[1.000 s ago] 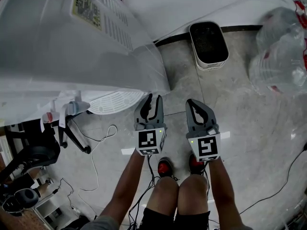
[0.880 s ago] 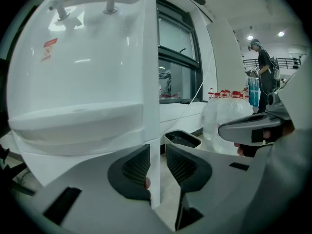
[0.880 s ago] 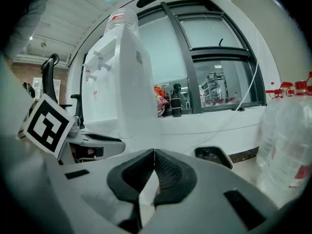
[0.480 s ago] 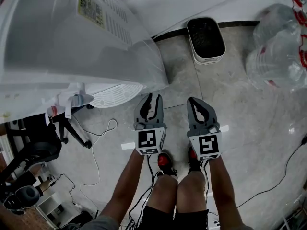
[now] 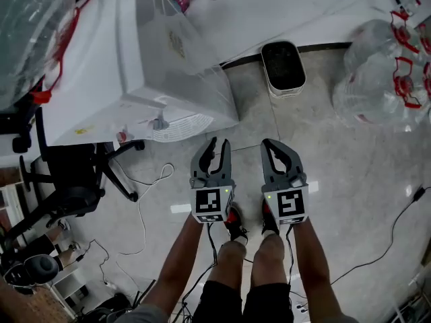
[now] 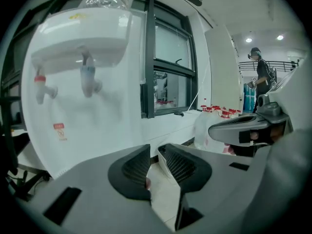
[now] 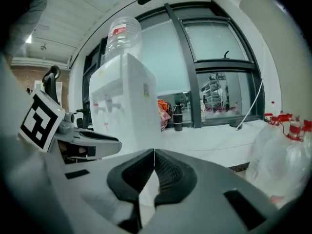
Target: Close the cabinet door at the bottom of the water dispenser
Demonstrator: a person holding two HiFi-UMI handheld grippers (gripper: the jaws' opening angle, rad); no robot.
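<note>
- Far left, an office chair [image 5: 74, 180] and a loose cable [image 5: 145, 194] crowd the floor beside the water dispenser [image 5: 135, 66], leaving little room on that side
- The dispenser looks smaller and lower than a second ago: the view and both grippers have risen from its base, so the cabinet door is probably already shut (no seam can be made out on its flat white front in the left gripper view)
- Left gripper [image 5: 217, 142]: fingers apart, nothing between them, clear of the dispenser's near corner
- Right gripper [image 5: 273, 143]: fingers closed together, empty
- Rightward the floor lies open, with a small black-topped appliance [image 5: 283, 69] and large clear water bottles [image 5: 384, 73] well apart
</note>
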